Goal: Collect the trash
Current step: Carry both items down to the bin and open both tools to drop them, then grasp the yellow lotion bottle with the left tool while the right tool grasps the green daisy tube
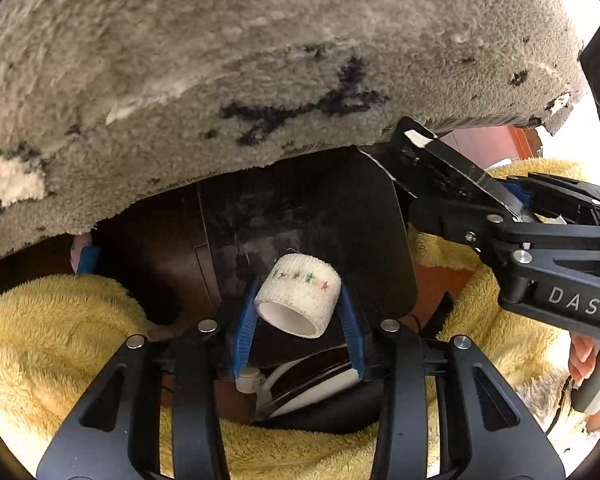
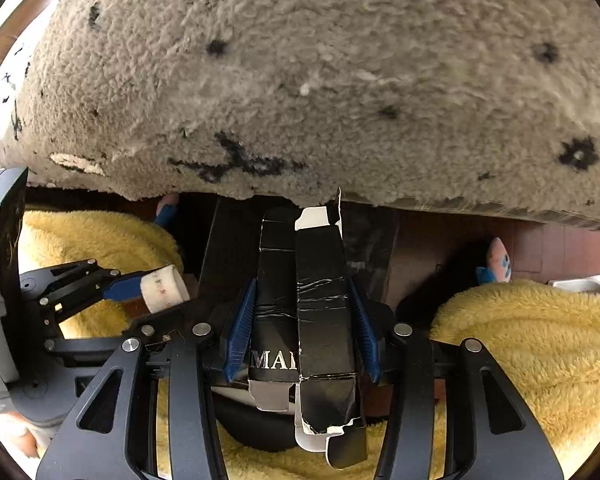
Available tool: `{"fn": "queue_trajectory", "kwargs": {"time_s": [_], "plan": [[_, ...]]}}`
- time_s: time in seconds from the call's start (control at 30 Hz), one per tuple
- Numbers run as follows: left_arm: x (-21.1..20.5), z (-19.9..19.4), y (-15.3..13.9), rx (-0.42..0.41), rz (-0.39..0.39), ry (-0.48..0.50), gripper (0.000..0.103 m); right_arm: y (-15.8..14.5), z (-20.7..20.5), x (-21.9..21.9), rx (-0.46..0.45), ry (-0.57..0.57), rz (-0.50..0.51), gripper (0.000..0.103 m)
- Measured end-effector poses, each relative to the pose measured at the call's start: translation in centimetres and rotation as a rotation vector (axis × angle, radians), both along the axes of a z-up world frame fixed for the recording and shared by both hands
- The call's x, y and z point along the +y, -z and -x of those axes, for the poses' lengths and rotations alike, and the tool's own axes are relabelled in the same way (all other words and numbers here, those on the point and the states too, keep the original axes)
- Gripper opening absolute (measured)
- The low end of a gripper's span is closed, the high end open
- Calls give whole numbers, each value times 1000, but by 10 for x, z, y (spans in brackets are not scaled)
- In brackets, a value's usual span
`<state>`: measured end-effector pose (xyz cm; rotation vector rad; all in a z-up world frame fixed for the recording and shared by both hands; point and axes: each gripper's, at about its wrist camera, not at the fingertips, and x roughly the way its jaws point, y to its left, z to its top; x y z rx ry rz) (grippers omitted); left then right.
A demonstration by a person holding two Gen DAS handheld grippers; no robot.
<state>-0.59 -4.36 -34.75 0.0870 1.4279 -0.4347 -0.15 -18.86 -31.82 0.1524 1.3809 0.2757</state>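
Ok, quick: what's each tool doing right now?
Left tool: closed on the white roll.
Right tool: closed on the flattened black box.

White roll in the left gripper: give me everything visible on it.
The roll is a short white cylinder, hollow, with a smooth inner core and a woven-looking wrap bearing small red and green marks. It is tilted, its open end toward the camera. The left gripper holds it between blue fingers above a dark bin.
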Motion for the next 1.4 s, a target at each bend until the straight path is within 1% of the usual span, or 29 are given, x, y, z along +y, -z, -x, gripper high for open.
{"fn": "queue_trajectory", "kwargs": {"time_s": [0.07, 0.1, 0.13, 0.33, 0.4, 0.47, 0.53, 0.67, 0.87, 1.03, 1.1, 1.23, 1.4], "plan": [[0, 0, -2, -3, -6, -2, 49, 1, -3, 0, -4, 9, -4, 51], [1, 0, -2, -7, -9, -5, 54, 0, -6, -2, -7, 16, -2, 61], [0, -2, -4, -11, -11, -8, 56, -2, -7, -3, -15, 21, -3, 66], [7, -7, -20, -60, -25, -31, 60, -19, -8, -11, -71, 42, 11, 66], [8, -6, -31, -91, -28, -36, 64, -28, -8, -12, -98, 48, 36, 66], [13, -5, -43, -127, -27, -42, 66, -41, -6, -15, -135, 63, 60, 70], [17, -2, -55, -168, -29, -48, 71, -54, -4, -21, -182, 74, 68, 76], [22, -1, -87, -262, -23, -51, 77, -78, -1, -27, -261, 79, 113, 79], [30, -4, -128, -384, -3, -72, 79, -123, -5, -42, -397, 102, 156, 79], [23, -24, -157, -458, 4, -68, 79, -156, -23, -64, -489, 140, 197, 79], [17, -34, -169, -488, 7, -56, 79, -165, -36, -75, -512, 163, 212, 79], [-1, -59, -179, -528, 20, -30, 79, -180, -64, -94, -529, 194, 208, 79], [-19, -105, -187, -526, 60, -23, 79, -181, -108, -110, -515, 215, 209, 79]]}}
